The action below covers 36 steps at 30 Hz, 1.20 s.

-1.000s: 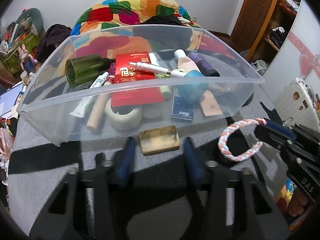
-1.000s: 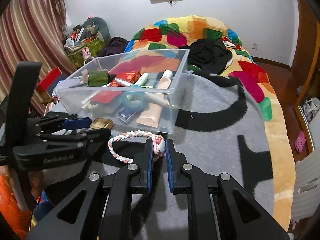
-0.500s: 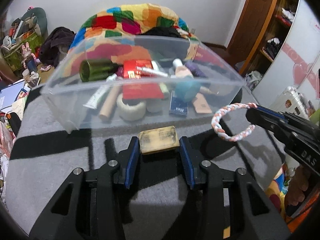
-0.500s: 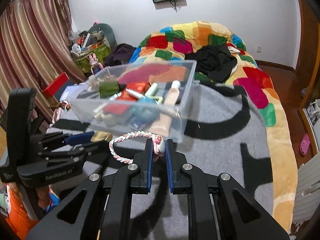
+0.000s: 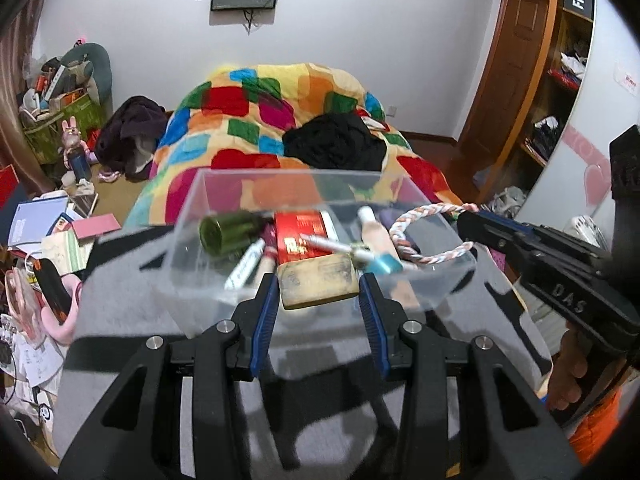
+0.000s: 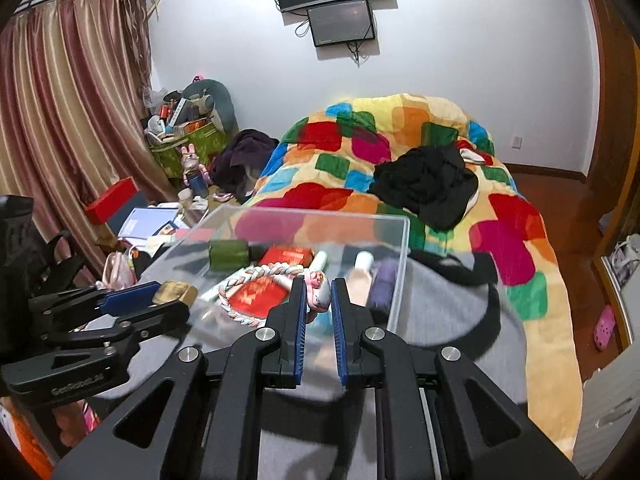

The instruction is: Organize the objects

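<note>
My left gripper (image 5: 319, 284) is shut on a flat gold tin (image 5: 318, 282) and holds it in the air at the near rim of the clear plastic bin (image 5: 188, 216). My right gripper (image 6: 319, 292) is shut on the pink charm of a pink-and-white braided rope loop (image 6: 256, 276); the loop hangs over the bin (image 6: 402, 248). In the left wrist view the loop (image 5: 424, 236) shows over the bin's right side. The bin holds a green bottle (image 5: 230, 232), a red packet (image 5: 300, 240), pens and tubes.
The bin stands on a grey and black blanket (image 6: 448, 300) at the foot of a bed with a colourful patchwork quilt (image 6: 360, 152) and black clothes (image 6: 428, 184). Clutter covers the floor on the left (image 5: 48, 240). A wardrobe stands on the right (image 5: 560, 80).
Both grippers have risen from the blanket and moved forward, the left lifting the gold tin and the right lifting the rope loop, to stand over the bin's near rim.
</note>
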### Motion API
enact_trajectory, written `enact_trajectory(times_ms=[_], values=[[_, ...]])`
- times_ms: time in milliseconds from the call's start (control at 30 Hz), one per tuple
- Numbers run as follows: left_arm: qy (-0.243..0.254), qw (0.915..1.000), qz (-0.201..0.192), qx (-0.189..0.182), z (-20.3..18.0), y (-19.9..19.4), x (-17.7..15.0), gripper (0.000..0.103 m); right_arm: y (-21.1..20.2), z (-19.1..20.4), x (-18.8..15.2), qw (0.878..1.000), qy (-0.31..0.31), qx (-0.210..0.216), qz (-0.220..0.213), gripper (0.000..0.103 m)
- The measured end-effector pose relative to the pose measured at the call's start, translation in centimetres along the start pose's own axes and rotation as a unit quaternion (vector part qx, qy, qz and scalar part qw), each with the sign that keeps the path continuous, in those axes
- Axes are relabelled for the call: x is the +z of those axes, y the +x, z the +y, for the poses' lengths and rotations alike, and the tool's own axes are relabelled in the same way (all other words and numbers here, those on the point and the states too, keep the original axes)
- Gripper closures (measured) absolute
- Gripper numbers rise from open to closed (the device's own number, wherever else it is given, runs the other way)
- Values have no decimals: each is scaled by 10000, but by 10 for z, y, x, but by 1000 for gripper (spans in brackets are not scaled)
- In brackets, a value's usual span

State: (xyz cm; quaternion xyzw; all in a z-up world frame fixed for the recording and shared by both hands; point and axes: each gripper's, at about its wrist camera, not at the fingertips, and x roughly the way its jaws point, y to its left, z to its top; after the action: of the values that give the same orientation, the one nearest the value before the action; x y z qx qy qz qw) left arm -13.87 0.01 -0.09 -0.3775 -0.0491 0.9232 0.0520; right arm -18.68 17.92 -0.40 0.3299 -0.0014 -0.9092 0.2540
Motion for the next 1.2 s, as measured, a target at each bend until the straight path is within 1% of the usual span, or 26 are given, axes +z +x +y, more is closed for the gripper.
enact_trajectory(times_ms=[133, 200, 300, 467, 500, 533, 567, 600, 633, 733, 833, 967, 1000, 1033, 1067, 1133, 1200], values=[[-9, 10000, 18, 60, 3, 11, 11, 62, 20, 4, 8, 9999, -21, -70, 116, 92], [-8, 9999, 65, 95, 5, 19, 15, 62, 34, 6, 8, 9996, -44, -92, 258, 92], [4, 9998, 139, 121, 6, 29, 17, 62, 47, 8, 3, 9990, -88, -102, 430, 92], [46, 9995, 243, 185, 7, 46, 18, 62, 60, 18, -6, 9967, -372, -134, 703, 91], [45, 9995, 251, 190, 7, 47, 17, 62, 60, 19, -7, 9963, -401, -139, 747, 87], [52, 9994, 277, 195, 7, 48, 16, 62, 59, 19, -8, 9960, -416, -133, 783, 79], [68, 9993, 307, 177, 7, 48, 15, 62, 56, 19, -8, 9962, -417, -87, 766, 75], [77, 9993, 310, 170, 7, 48, 15, 62, 54, 19, -8, 9963, -422, -78, 742, 67], [88, 9994, 280, 180, 7, 45, 14, 60, 48, 18, -8, 9965, -453, -92, 690, 64], [72, 9997, 198, 140, 7, 38, 12, 55, 39, 17, -8, 9970, -448, -30, 631, 59], [76, 9999, 86, 112, 6, 28, 10, 53, 25, 14, -9, 9978, -392, 25, 541, 58], [91, 9998, -139, 128, 5, 9, 3, 45, 10, 13, -9, 9988, -275, 133, 395, 57], [96, 9997, -186, 133, 5, 6, 2, 44, 6, 13, -10, 9990, -249, 157, 350, 55], [100, 9995, -278, 139, 4, 0, -1, 41, 2, 13, -10, 9992, -222, 163, 291, 50], [105, 9991, -366, 166, 4, -6, -3, 39, -3, 14, -11, 9995, -197, 149, 209, 47], [128, 9985, -492, 224, 2, -13, -8, 37, -9, 16, -13, 9997, -208, 130, 95, 38], [161, 9979, -571, 267, 1, -18, -12, 36, -15, 19, -17, 9996, -276, 101, -8, 33]])
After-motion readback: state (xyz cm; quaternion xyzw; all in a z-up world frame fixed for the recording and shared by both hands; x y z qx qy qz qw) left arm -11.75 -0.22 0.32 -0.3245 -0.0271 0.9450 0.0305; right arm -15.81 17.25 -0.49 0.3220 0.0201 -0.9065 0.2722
